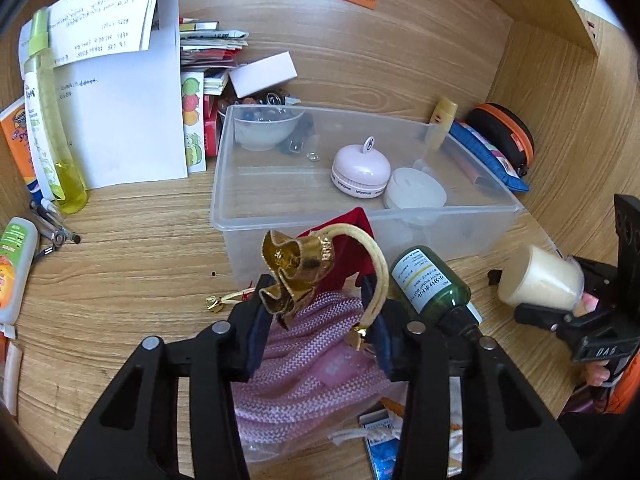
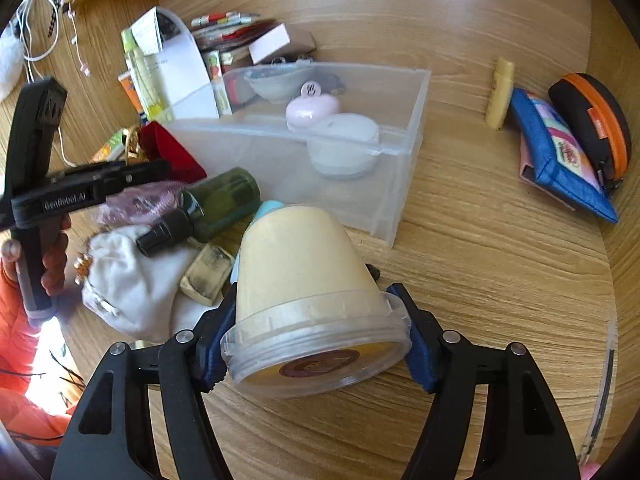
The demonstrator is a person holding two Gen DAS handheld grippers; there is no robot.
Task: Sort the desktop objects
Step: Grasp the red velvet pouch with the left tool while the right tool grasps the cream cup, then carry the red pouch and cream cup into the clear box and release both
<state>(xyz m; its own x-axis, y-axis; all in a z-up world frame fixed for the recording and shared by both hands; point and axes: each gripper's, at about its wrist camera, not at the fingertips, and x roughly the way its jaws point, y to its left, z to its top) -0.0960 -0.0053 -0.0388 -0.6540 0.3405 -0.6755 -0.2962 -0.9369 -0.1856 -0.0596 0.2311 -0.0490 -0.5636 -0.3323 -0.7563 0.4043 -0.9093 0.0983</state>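
Both cameras are riding on the handheld grippers, looking steeply down and forward at the wooden desk (image 1: 132, 248) from close range. Both views are sharing the clear plastic bin (image 1: 440, 224), and each is catching the other gripper at its edge.

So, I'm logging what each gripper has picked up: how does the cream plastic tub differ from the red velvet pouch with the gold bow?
The cream plastic tub is rigid and tapered; the red velvet pouch is soft and crumpled. The tub sits clamped in the right gripper by its clear lid end; the pouch hangs from the left gripper, caught by its gold bow and cord. The tub looks bulkier. Both are lifted near the clear plastic bin.
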